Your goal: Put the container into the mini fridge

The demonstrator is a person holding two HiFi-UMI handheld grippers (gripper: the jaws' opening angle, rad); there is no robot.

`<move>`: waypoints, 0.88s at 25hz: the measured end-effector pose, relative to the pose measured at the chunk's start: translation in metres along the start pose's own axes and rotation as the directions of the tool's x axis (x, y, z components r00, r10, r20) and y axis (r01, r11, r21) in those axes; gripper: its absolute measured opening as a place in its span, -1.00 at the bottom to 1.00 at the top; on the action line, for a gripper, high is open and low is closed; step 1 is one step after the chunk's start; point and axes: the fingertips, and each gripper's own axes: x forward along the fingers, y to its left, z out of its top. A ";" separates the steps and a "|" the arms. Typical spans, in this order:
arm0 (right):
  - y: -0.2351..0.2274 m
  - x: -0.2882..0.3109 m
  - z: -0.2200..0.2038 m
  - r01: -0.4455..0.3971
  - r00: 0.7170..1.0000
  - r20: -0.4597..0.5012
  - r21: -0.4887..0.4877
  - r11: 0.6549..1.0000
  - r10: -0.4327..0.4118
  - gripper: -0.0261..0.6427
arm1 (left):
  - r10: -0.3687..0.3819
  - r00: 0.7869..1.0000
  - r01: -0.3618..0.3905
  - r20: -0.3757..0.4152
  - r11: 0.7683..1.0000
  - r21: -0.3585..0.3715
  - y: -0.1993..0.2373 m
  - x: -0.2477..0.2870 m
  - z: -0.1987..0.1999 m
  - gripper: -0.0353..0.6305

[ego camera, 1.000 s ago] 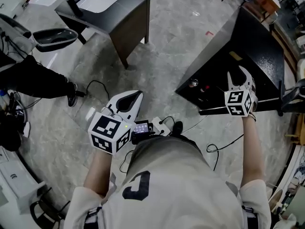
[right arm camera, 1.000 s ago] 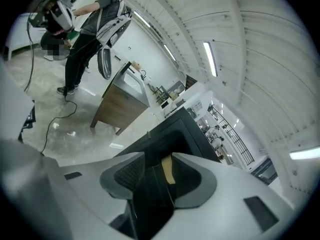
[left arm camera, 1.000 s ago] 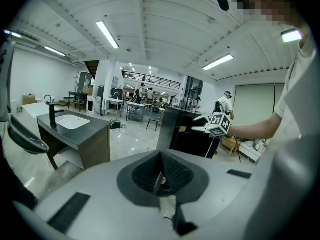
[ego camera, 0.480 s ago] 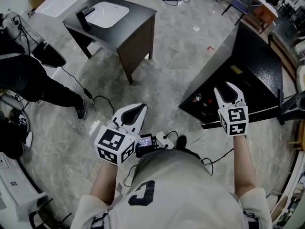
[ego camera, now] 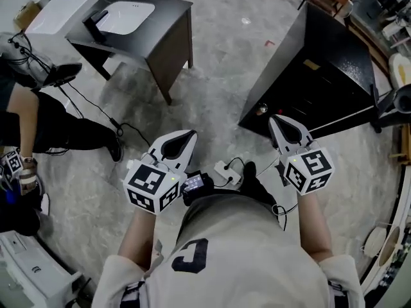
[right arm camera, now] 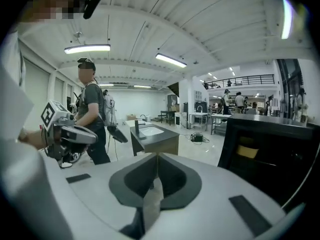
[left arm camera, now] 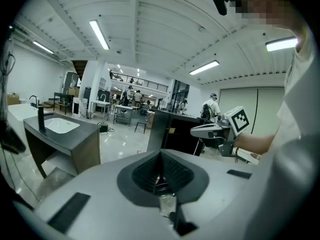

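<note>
container is nowhere to be seen in any of the views, so i cannot say where it sits; neither pair of tongs has it. nearest in, the left tongs are held at waist height with the jaws pressed together on nothing, and their own view shows the two pads meeting with only the room beyond. the right tongs are just across the body, jaws closing right down until the pads meet, with nothing between them either. below both lies a power strip with its cable on the marble floor. a little further out on the right stands the mini fridge, a black box whose front looks closed, with a small knob low on the near face. well apart on the left is a dark sink table, and a person stands at the left edge. i judge the task is at its very start, at the finding step: the next move calls for locating the container, opening one pair of tongs to take it, and getting the fridge door open with the other.
</note>
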 end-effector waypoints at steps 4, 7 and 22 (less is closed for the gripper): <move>0.013 -0.015 -0.011 0.003 0.999 -0.033 0.020 1.000 -0.002 -0.83 | -0.041 0.999 0.041 -0.018 0.999 0.005 -0.007 0.001 -0.006 -0.77; 0.017 -0.023 -0.013 -0.003 1.000 -0.024 0.030 1.000 0.003 -0.83 | -0.051 0.999 0.051 -0.020 0.999 0.011 -0.014 0.001 -0.007 -0.77; -0.025 -0.120 -0.033 0.016 0.998 0.061 0.034 0.999 -0.018 -0.84 | -0.052 0.998 0.055 -0.028 0.995 0.086 -0.115 0.023 0.007 -0.77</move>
